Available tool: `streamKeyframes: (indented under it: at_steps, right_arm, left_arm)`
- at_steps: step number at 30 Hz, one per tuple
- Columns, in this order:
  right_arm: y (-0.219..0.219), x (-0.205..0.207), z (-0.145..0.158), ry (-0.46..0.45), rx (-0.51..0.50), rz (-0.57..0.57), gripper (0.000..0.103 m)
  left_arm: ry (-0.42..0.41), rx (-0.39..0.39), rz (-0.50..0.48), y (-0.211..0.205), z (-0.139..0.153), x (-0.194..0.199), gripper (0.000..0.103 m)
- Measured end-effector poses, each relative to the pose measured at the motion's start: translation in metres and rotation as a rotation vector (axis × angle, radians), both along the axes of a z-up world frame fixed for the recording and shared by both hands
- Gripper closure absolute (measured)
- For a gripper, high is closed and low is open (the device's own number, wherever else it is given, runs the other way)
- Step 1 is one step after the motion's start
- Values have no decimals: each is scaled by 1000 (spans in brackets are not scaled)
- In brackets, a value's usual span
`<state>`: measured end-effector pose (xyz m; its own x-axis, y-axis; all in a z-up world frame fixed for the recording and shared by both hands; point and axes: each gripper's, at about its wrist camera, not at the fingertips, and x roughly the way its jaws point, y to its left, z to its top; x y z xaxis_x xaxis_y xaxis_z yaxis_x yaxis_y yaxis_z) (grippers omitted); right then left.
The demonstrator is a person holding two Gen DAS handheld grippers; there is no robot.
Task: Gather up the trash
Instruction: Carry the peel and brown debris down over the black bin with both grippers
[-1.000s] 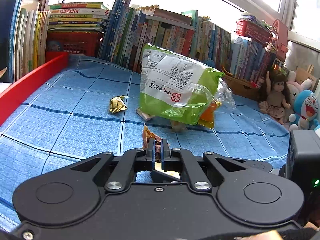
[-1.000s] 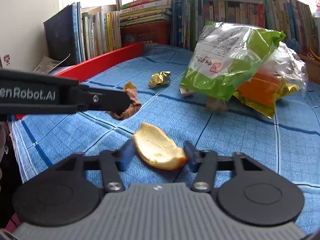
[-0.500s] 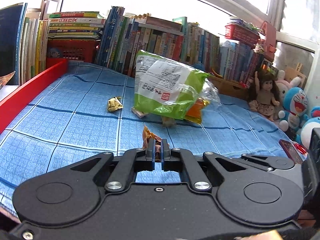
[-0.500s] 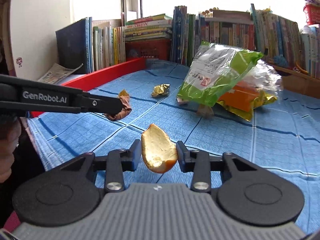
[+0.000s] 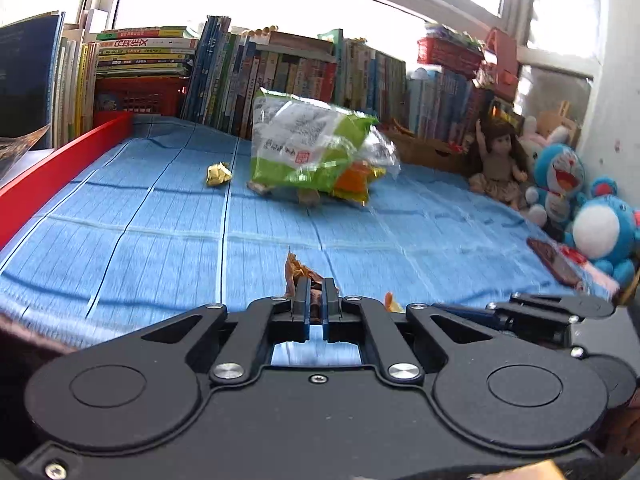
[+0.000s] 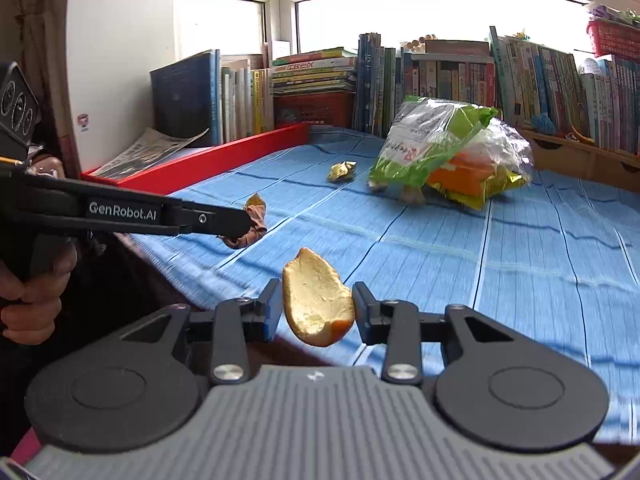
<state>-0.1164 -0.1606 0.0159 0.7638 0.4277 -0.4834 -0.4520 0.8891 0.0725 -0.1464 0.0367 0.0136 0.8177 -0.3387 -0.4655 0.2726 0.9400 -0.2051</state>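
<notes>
At the bottom centre of each wrist view I have trash pinched: my left gripper point(image 5: 316, 294) has its fingers shut tight on a brown crumpled wrapper point(image 5: 298, 272), and my right gripper point(image 6: 318, 306) holds an orange peel point(image 6: 316, 300) between half-open fingers. I judge both loads want carrying level with steady pressure, since the peel could slip. Beyond lies a blue mat point(image 6: 520, 248) with a gold wrapper point(image 6: 341, 171) and green bag point(image 6: 436, 148) uncollected, books point(image 6: 460, 80) under the window.
</notes>
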Motion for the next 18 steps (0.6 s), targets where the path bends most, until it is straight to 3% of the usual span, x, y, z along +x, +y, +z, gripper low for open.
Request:
streamKeyframes:
  at_steps: [5,18]
  right_arm:
    - [2,-27,-11,30,2,2,61]
    - [9,-61,-86,274,-7,-20,60]
  left_arm:
    - [54,29,5,5,-23,-33,98]
    - [367,72,58,15,-139,-63,98]
